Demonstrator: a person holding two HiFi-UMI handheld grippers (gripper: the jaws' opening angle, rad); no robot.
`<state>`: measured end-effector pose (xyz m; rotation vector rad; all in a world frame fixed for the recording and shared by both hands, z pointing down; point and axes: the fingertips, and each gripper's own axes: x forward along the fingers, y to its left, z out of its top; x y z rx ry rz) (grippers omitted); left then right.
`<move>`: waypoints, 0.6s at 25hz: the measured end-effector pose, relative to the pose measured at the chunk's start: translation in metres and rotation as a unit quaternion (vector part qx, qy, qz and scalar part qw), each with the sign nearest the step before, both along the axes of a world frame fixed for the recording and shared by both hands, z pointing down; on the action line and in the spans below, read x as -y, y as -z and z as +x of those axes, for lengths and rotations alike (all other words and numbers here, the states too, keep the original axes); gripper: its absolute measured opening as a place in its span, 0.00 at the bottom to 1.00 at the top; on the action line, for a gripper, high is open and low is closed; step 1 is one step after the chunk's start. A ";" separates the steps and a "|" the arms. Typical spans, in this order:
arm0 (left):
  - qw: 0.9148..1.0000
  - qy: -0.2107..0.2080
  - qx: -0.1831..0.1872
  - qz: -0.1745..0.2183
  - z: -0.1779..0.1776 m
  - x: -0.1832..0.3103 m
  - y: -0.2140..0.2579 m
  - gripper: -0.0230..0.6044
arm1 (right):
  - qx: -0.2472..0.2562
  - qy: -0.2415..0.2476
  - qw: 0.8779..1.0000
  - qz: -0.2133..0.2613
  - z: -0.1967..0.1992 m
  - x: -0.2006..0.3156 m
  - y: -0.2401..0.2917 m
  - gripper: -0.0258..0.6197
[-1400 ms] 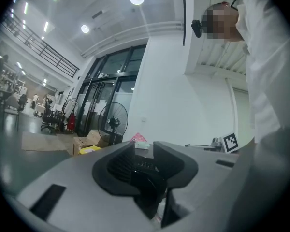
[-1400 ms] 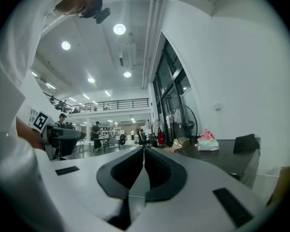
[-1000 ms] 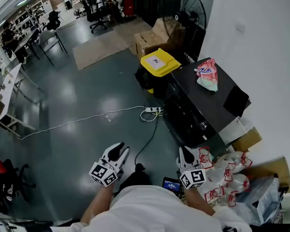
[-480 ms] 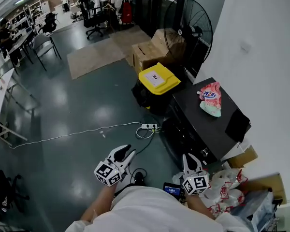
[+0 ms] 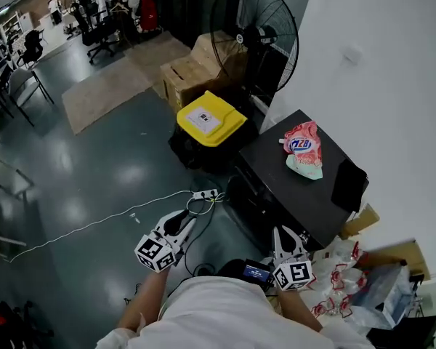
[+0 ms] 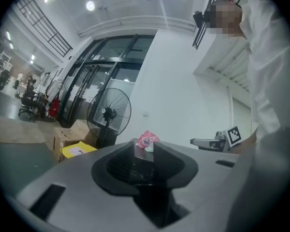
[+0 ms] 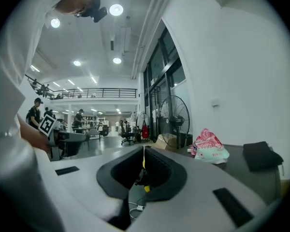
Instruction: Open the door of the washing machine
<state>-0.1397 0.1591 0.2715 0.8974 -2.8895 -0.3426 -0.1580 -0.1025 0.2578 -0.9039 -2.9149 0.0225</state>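
The washing machine (image 5: 305, 195) is a black box against the white wall, with its dark front (image 5: 253, 198) turned toward the floor space; I cannot make out its door. A pink detergent pouch (image 5: 302, 147) and a black cloth (image 5: 349, 184) lie on its top. My left gripper (image 5: 183, 220) is held level over the floor, left of the machine and apart from it, jaws a little apart and empty; the pouch (image 6: 146, 139) shows through the gap. My right gripper (image 5: 287, 231) hovers at the machine's near corner, its tips (image 7: 144, 151) meeting, nothing held.
A bin with a yellow lid (image 5: 211, 118) stands just beyond the machine, with cardboard boxes (image 5: 185, 75) and a big standing fan (image 5: 254, 27) behind it. A power strip with cables (image 5: 203, 193) lies on the floor ahead of my left gripper. Plastic bags (image 5: 341, 297) are heaped at the right.
The person has walked forward: both grippers have advanced toward the machine, and the machine, bin and fan have come nearer and shifted left in the head view. The jaws look unchanged.
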 end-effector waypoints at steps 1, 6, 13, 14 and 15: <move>1.000 -0.009 -0.006 0.002 -0.011 0.003 -0.007 0.23 | -0.005 -0.009 1.000 0.003 -0.006 0.004 -0.004 0.09; 0.997 -0.070 -0.026 -0.017 -0.068 0.020 -0.027 0.23 | -0.029 -0.041 0.999 0.007 -0.041 0.013 -0.025 0.09; 0.987 -0.133 -0.048 -0.074 -0.190 0.051 -0.087 0.25 | -0.044 -0.032 0.998 0.019 -0.145 0.003 -0.069 0.09; 0.983 -0.151 -0.053 -0.088 -0.204 0.059 -0.101 0.25 | -0.043 -0.030 0.998 0.026 -0.158 0.003 -0.074 0.09; 0.978 -0.172 -0.059 -0.103 -0.216 0.067 -0.116 0.27 | -0.043 -0.028 0.998 0.035 -0.168 0.001 -0.078 0.09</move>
